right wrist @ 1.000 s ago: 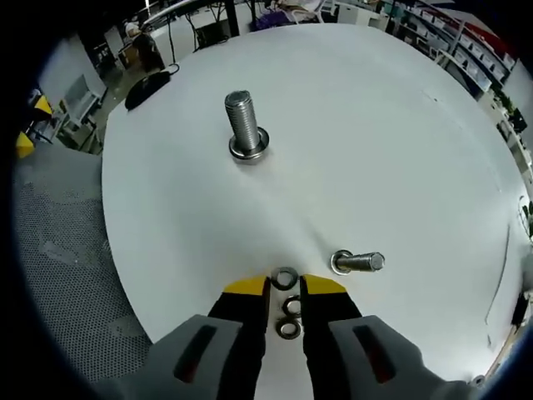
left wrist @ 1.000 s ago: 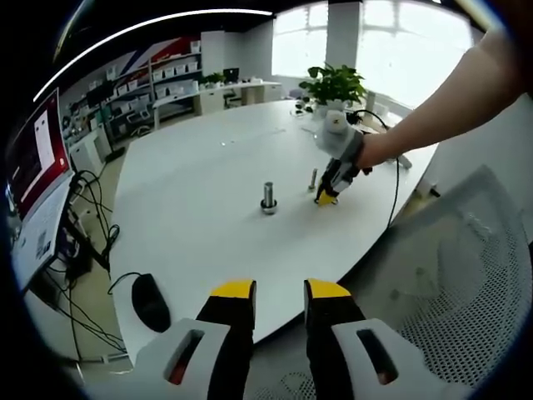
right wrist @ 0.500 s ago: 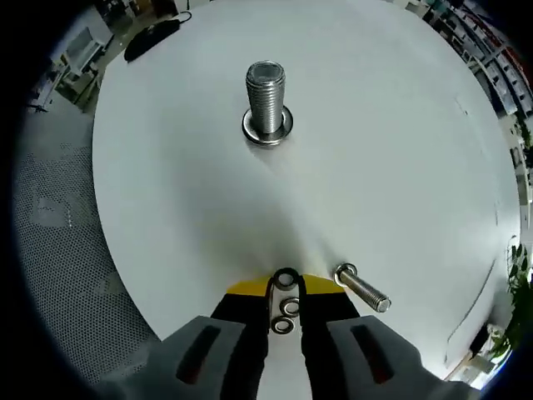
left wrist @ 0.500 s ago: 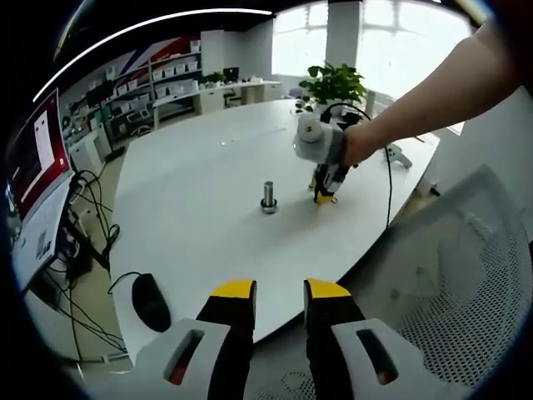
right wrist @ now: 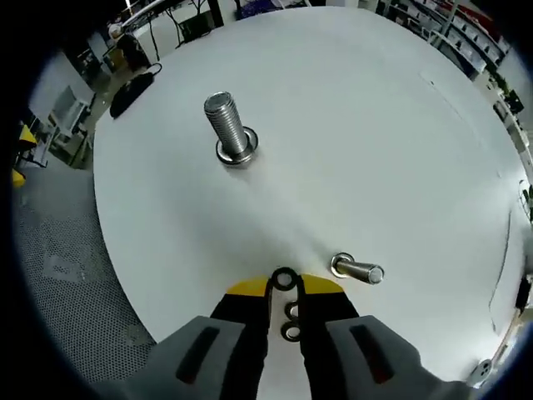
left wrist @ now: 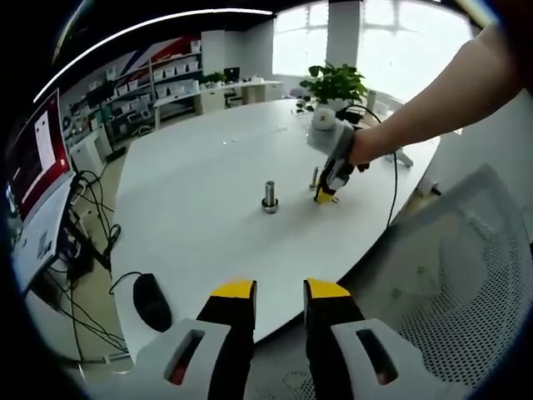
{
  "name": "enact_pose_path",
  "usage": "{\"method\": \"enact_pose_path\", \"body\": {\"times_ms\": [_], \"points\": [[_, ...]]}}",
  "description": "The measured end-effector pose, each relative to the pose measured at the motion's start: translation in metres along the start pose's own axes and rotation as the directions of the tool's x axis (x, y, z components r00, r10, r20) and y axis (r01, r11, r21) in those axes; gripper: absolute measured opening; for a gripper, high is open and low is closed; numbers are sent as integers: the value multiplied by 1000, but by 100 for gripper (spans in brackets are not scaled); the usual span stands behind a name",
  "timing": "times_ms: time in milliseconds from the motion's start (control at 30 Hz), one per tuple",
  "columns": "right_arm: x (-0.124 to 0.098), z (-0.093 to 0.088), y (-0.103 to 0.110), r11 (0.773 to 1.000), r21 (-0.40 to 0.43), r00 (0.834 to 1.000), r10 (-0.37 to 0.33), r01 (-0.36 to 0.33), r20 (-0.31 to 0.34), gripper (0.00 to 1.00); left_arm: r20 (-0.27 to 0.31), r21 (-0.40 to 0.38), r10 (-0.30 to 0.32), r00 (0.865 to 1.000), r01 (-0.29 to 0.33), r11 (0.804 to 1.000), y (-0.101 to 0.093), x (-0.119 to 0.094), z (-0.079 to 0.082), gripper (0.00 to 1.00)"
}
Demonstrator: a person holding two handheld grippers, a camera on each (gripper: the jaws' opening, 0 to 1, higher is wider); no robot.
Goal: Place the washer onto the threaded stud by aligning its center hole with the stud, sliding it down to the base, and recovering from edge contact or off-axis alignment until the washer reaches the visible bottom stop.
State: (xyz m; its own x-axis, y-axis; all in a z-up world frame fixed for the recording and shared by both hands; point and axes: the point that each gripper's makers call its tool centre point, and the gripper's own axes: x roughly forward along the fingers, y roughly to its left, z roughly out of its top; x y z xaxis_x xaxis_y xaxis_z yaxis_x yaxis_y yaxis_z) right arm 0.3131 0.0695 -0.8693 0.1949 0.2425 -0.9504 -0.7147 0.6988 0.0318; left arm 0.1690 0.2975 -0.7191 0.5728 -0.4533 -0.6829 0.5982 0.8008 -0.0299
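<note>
On the white round table [right wrist: 400, 142], near the edge closest to the person, the right gripper [right wrist: 284, 287] is reaching down over a short row of washers, and its yellow-tipped jaws are standing close together with the washer [right wrist: 284, 279] at the front of the row sitting between the tips; whether the pads are actually pinching it or only flanking it cannot be told from the right gripper view. Two more washers [right wrist: 291, 322] are lying just behind it, in the gap between the jaws. The threaded stud [right wrist: 229, 132] is standing upright on its wide base well apart from the washers, farther across the table, and a smaller bolt [right wrist: 356, 270] is lying on its side just beside the right jaw. The left gripper [left wrist: 277, 292] is hanging off the table's edge with its jaws parted and nothing between them, looking across at the stud [left wrist: 270, 197] and at the right gripper [left wrist: 326, 197] working beside it. The step in hand appears to be picking up the front washer. To do it well, the jaws should be closing on that one ring alone, across its rim so the centre hole is left free, without dragging the two behind it or nudging the lying bolt. Lifting straight up and keeping the ring level should make the later alignment over the stud's top easier; a tilted ring is likely to catch on the threads.
</note>
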Motion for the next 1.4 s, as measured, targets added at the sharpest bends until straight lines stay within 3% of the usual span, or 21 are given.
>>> {"method": "enact_pose_path", "body": {"times_ms": [67, 167, 333, 533, 800, 900, 1400], "points": [[0, 1, 2, 998, -55, 1000, -16, 18, 22, 14, 11, 2, 2, 1000, -2, 1000, 1, -1, 2, 20], [-1, 0, 4, 997, -65, 998, -39, 41, 39, 14, 5, -1, 1, 1000, -1, 1000, 0, -1, 1, 20], [-4, 0, 5, 999, 2, 995, -36, 36, 96, 14, 6, 1, 0, 1000, 0, 1000, 0, -1, 1, 20], [-3, 0, 3, 997, -35, 994, -59, 62, 91, 14, -6, 4, 1, 1000, -1, 1000, 0, 0, -1, 20], [-13, 0, 0, 998, 38, 991, -63, 59, 119, 14, -5, 4, 5, 1000, -5, 1000, 1, 0, -1, 20], [-19, 1, -2, 993, 117, 990, -42, 26, 136, 14, 2, 3, 7, 1000, -7, 1000, 1, -1, 0, 20], [-52, 10, -20, 991, 108, 976, -105, 85, 191, 14, -2, 6, 5, 1000, -5, 1000, 1, -1, 0, 20]]}}
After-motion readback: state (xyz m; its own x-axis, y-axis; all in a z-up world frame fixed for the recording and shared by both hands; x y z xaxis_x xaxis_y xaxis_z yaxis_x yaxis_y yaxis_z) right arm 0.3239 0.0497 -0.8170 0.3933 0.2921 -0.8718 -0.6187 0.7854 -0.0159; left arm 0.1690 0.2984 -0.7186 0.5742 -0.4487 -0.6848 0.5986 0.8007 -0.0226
